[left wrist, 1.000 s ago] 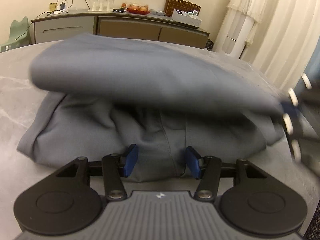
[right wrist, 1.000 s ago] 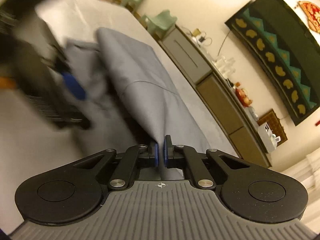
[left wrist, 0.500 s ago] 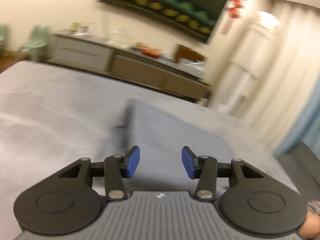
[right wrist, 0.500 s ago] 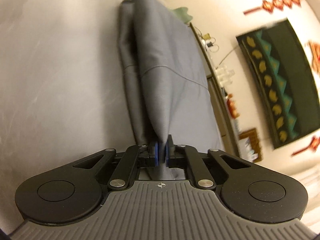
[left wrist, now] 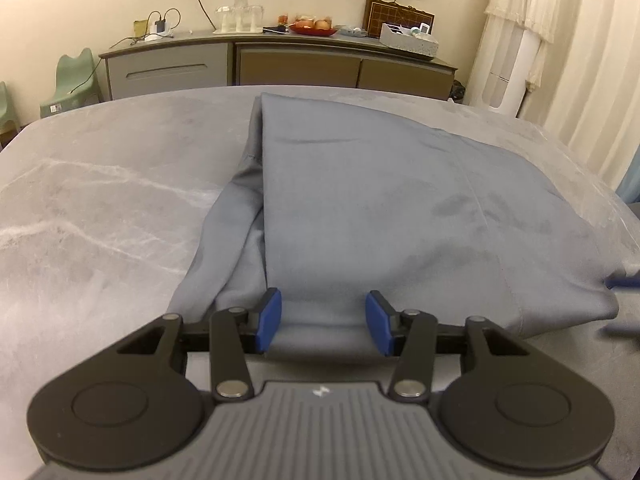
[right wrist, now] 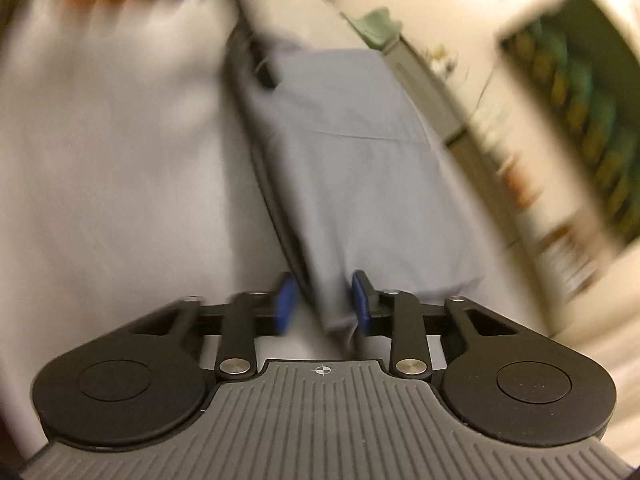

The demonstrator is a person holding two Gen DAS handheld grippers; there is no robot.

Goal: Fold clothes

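A grey-blue garment (left wrist: 380, 208) lies folded over on the grey marble table (left wrist: 100, 200). My left gripper (left wrist: 323, 322) is open, its blue pads either side of the garment's near edge, holding nothing. In the blurred right wrist view the same garment (right wrist: 352, 152) stretches away from my right gripper (right wrist: 321, 305), which is open with a corner of the cloth lying loose between its pads. A blue blur at the right edge of the left wrist view (left wrist: 622, 282) is the right gripper at the garment's right corner.
A long sideboard (left wrist: 276, 64) with glasses, fruit and a box stands against the far wall. Green child chairs (left wrist: 72, 76) stand at the left. White curtains (left wrist: 560, 40) hang at the right. Bare tabletop lies left of the garment.
The upper layer has been laid down flat over the garment. My right gripper, shut on the cloth before, has opened. The left gripper stayed open and now faces the near edge.
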